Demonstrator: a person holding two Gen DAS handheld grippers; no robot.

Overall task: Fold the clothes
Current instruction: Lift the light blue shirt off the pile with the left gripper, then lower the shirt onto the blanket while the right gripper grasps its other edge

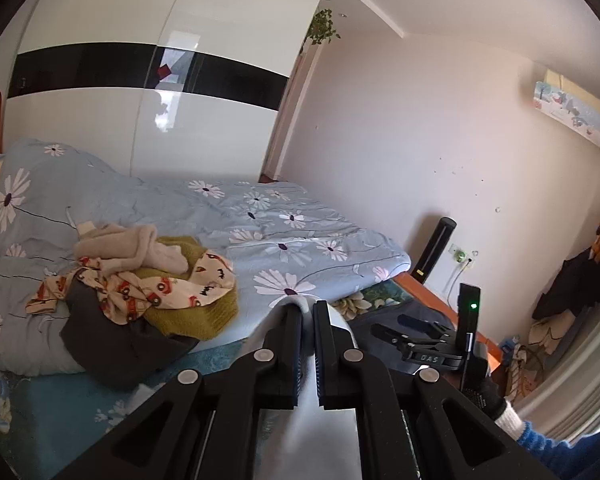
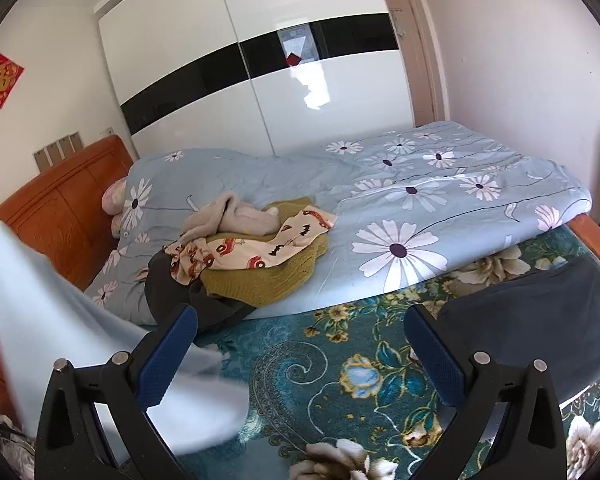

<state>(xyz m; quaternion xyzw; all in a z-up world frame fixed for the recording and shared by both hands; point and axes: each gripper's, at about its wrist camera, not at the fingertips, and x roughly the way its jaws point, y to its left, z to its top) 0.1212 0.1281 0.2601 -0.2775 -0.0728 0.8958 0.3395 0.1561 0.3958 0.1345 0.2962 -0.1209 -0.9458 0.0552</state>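
Observation:
My left gripper [image 1: 309,309] is shut on a pale blue garment [image 1: 332,420], pinched at its top edge with the cloth hanging down between the fingers. In the right wrist view the same pale garment [image 2: 40,304] hangs as a sheet at the left, beside the left finger [image 2: 168,356]. My right gripper [image 2: 302,322] is open over the patterned sheet with nothing between its fingers. It also shows in the left wrist view as the right gripper [image 1: 392,325], low and to the right. A heap of unfolded clothes [image 2: 244,248] lies on the duvet.
A dark folded garment [image 2: 540,312] lies on the teal floral sheet [image 2: 320,380] at the right. The blue daisy duvet [image 2: 420,200] covers the far bed. An orange headboard [image 2: 60,208] stands on the left and a white wardrobe [image 2: 260,92] behind. A hand in a glove and blue sleeve [image 1: 532,436] holds the right gripper.

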